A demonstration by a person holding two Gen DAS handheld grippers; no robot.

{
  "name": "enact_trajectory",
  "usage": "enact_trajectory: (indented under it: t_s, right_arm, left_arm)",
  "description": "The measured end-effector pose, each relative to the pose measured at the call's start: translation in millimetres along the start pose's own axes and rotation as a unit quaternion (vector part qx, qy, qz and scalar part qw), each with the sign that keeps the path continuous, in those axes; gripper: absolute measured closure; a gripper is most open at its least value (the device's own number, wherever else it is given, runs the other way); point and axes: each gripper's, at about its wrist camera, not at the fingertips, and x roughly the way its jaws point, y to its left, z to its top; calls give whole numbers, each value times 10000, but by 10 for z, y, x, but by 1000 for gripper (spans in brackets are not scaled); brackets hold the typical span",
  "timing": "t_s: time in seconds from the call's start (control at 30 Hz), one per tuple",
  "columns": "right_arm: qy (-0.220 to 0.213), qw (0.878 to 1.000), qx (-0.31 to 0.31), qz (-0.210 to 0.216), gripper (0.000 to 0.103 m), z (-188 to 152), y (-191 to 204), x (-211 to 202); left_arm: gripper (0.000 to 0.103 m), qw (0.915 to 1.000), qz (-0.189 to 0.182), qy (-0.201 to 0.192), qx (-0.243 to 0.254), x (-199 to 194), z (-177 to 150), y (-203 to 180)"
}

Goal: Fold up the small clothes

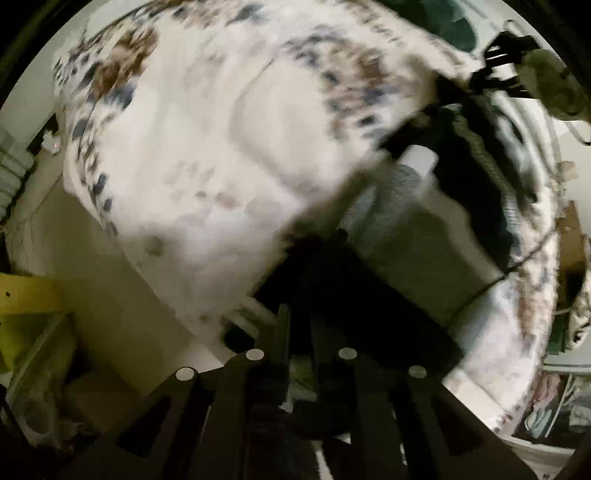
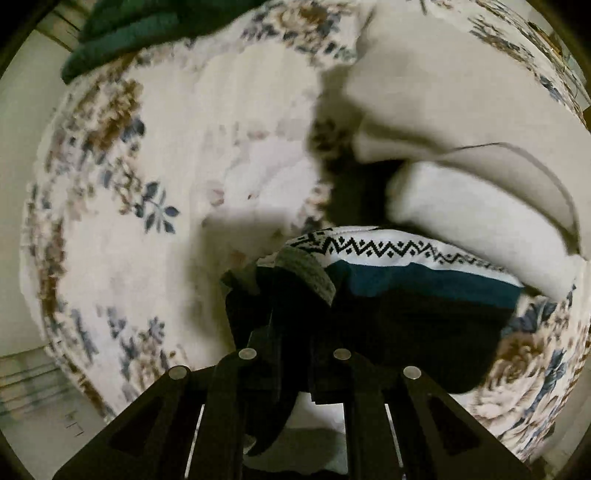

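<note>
Two tools in play, both pointing steeply down over a bed; right tool (image 2: 295, 295) clamped tight on a small dark garment (image 2: 406, 332), black at the near side, then a teal band, then a white band with a black zigzag pattern, a grey ribbed cuff (image 2: 306, 273) just beside the fingers; hanging from the jaws above the floral bedspread (image 2: 155, 177), not lying flat on it; beyond, a deep shadow on the spread, then a cream pillow (image 2: 461, 110) with a thin dark cord curving over it; farthest, at the upper left edge, a dark green fabric (image 2: 129, 33) on the spread.

Left tool (image 1: 299, 295) likewise closed, fingers drawn together on black cloth, blurred, apparently the same garment's other end; hard to tell more through the blur; just past it, grey and pale fabric, then the white bedspread with blue and brown flowers filling the upper left; at the upper right, the other tool, black and small, with a hand (image 1: 550, 85) on it; to the lower left, beside the bed, a yellow-green piece of furniture (image 1: 33, 306) and floor clutter.
</note>
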Motion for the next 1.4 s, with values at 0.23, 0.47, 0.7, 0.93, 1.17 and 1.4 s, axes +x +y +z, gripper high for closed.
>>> enact_trajectory:
  t_s: [0.23,0.47,0.7,0.93,1.17,1.4]
  right_arm:
    - [120,9952,491,844,57,-98,-161,110]
    - [53,9835,654,1683,35,-885,-695,-307]
    - [-223,9896,539,1317,32,-1804,-1463,-432]
    - [-379,9744,1156,1892,31,-1916,-2039,-254]
    - [-890,9639,1486,2020,27,-1306,-2191,-117]
    - [-853,9560,2044,1926,27,-748,-2287,275]
  left_arm:
    - [93,9983,-310,337,-365,135,92,501]
    - [78,9986,-408,305,-120,-72,310,345]
    - [66,9964,-768,-186,314,-302,1040,-475]
    - [42,9856,-1345,-647,790,-287,2166,-1574]
    - [44,9734,-1613,-351,1590,422,3094,-2558]
    - [94,9600,-1561,115,2320,1006,3455,-3007]
